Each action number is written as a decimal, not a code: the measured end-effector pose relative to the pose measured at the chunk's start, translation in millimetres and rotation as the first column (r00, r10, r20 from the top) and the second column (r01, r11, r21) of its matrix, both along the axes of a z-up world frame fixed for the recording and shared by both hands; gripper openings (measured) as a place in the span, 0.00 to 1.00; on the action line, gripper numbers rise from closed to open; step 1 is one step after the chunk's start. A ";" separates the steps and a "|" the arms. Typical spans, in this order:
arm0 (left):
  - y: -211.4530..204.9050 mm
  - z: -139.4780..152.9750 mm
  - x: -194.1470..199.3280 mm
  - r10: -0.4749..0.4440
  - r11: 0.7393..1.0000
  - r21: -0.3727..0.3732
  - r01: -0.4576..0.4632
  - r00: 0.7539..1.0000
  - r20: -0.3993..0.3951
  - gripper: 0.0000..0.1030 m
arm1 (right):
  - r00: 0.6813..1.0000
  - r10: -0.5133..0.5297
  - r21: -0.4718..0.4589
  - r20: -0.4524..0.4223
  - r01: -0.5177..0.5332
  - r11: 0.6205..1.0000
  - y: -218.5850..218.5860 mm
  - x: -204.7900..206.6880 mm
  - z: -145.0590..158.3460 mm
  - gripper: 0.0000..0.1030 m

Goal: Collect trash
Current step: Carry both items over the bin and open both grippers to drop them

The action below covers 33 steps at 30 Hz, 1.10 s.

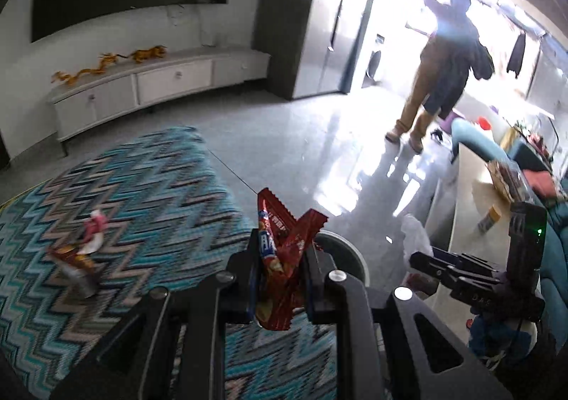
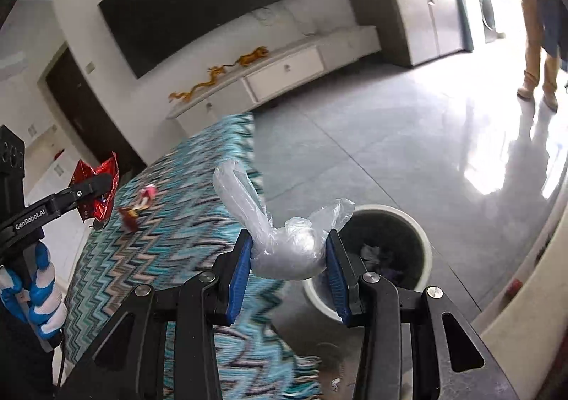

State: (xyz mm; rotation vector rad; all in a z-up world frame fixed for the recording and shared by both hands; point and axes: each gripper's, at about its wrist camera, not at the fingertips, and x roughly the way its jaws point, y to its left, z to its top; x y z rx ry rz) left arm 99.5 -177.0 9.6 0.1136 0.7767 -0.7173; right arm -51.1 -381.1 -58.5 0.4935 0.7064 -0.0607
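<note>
My left gripper (image 1: 280, 258) is shut on a crumpled red snack wrapper (image 1: 284, 250), held above the rug's edge just before the bin; it also shows in the right wrist view (image 2: 96, 190). My right gripper (image 2: 288, 250) is shut on a clear plastic bag (image 2: 284, 247), held just left of and above the white-rimmed trash bin (image 2: 424, 236), which holds some trash. The bin's rim (image 1: 351, 250) shows behind the left fingers. More wrappers lie on the rug: a pink and white one (image 1: 94, 229) and a brown one (image 1: 76, 265), also in the right wrist view (image 2: 136, 204).
A teal zigzag rug (image 1: 142, 194) covers the floor on the left. A white TV cabinet (image 1: 159, 80) stands against the far wall. A person (image 1: 440, 69) stands near the bright doorway. A cream table (image 1: 461, 208) with items and a sofa are at right.
</note>
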 end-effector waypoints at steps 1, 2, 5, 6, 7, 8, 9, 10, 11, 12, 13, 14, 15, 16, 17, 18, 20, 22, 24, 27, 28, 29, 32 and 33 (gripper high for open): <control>-10.2 -3.5 2.4 -0.007 1.000 0.008 0.007 1.000 -0.009 0.18 | 1.000 -0.007 0.004 -0.008 0.007 1.000 -5.5 1.1 -4.3 0.39; -21.3 -7.3 5.4 -0.013 1.000 0.017 0.013 1.000 -0.021 0.18 | 1.000 -0.015 0.007 -0.017 0.015 1.000 -10.7 3.0 -8.7 0.39; -52.8 -21.0 17.0 -0.027 0.999 0.040 0.030 0.998 -0.057 0.18 | 0.998 -0.028 0.011 -0.048 0.029 1.000 -26.9 14.7 -22.5 0.40; -62.8 -25.4 21.4 -0.030 0.998 0.046 0.033 0.997 -0.069 0.20 | 0.998 -0.029 0.010 -0.056 0.029 1.000 -30.6 19.2 -25.9 0.40; -72.0 -29.3 25.0 -0.030 0.998 0.051 0.035 0.996 -0.081 0.20 | 0.997 -0.030 0.007 -0.071 0.031 0.999 -34.6 26.3 -30.9 0.40; -81.7 -34.5 30.4 -0.034 0.998 0.057 0.039 0.995 -0.095 0.20 | 0.996 -0.033 0.005 -0.084 0.034 0.999 -37.0 32.7 -35.9 0.40; -87.8 -38.3 34.2 -0.033 0.997 0.065 0.040 0.994 -0.102 0.20 | 0.995 -0.035 0.004 -0.094 0.035 0.999 -39.7 37.5 -41.0 0.40; -95.8 -42.3 38.9 -0.029 0.996 0.075 0.037 0.994 -0.106 0.20 | 0.994 -0.036 0.003 -0.108 0.037 0.999 -42.1 43.4 -46.7 0.41; -102.9 -46.2 42.8 -0.031 0.996 0.082 0.041 0.993 -0.112 0.20 | 0.991 -0.038 0.003 -0.125 0.038 0.999 -45.7 51.3 -53.7 0.41; -110.2 -51.0 47.6 -0.036 0.995 0.089 0.047 0.992 -0.121 0.20 | 0.990 -0.039 0.003 -0.137 0.040 0.999 -47.1 56.8 -58.7 0.42; -117.7 -55.9 52.0 -0.037 0.994 0.096 0.049 0.991 -0.128 0.21 | 0.988 -0.039 0.004 -0.150 0.040 0.999 -48.8 63.0 -64.8 0.42; -123.2 -60.7 55.5 -0.037 0.993 0.102 0.051 0.990 -0.135 0.21 | 0.986 -0.040 0.005 -0.165 0.042 0.999 -49.7 69.2 -71.6 0.43; -130.9 -66.0 58.9 -0.040 0.992 0.110 0.056 0.989 -0.145 0.23 | 0.983 -0.042 0.006 -0.177 0.043 0.999 -51.5 74.5 -77.0 0.44; -138.1 -71.6 62.5 -0.041 0.992 0.113 0.059 0.987 -0.154 0.24 | 0.981 -0.043 0.009 -0.189 0.046 0.999 -53.6 79.2 -82.7 0.44; -142.6 -75.6 64.8 -0.042 0.991 0.115 0.061 0.986 -0.161 0.27 | 0.979 -0.045 0.011 -0.201 0.048 0.999 -55.7 84.5 -88.4 0.44; -147.9 -80.7 67.2 -0.043 0.991 0.118 0.064 0.984 -0.171 0.31 | 0.976 -0.047 0.012 -0.215 0.051 0.999 -57.1 89.0 -95.1 0.44; -155.7 -89.6 72.3 -0.045 0.991 0.115 0.069 0.980 -0.195 0.36 | 0.970 -0.052 0.014 -0.239 0.057 0.998 -58.8 97.4 -106.1 0.45; -160.6 -98.3 75.9 -0.051 0.991 0.112 0.077 0.974 -0.219 0.43 | 0.965 -0.059 0.012 -0.256 0.065 0.998 -60.5 101.6 -113.6 0.47; -165.0 -103.6 76.7 -0.057 0.990 0.110 0.084 0.971 -0.231 0.47 | 0.961 -0.067 0.015 -0.268 0.074 0.997 -62.9 102.6 -120.1 0.50; -167.9 -107.0 76.7 -0.067 0.990 0.107 0.095 0.969 -0.240 0.49 | 0.957 -0.079 0.012 -0.279 0.086 0.996 -64.8 103.9 -124.4 0.53; -168.1 -107.1 76.3 -0.068 0.990 0.107 0.096 0.968 -0.240 0.49 | 0.956 -0.082 0.011 -0.281 0.089 0.996 -66.1 103.6 -124.6 0.53; -167.3 -106.6 75.7 -0.070 0.990 0.104 0.098 0.968 -0.240 0.49 | 0.956 -0.086 0.010 -0.280 0.093 0.996 -66.2 103.0 -124.2 0.53; -161.5 -101.0 71.9 -0.066 0.990 0.106 0.091 0.972 -0.224 0.49 | 0.958 -0.092 0.007 -0.273 0.098 0.995 -65.1 99.4 -119.7 0.53; -157.2 -97.0 69.7 -0.061 0.990 0.109 0.085 0.976 -0.210 0.49 | 0.959 -0.094 0.006 -0.269 0.099 0.995 -64.7 97.4 -118.0 0.53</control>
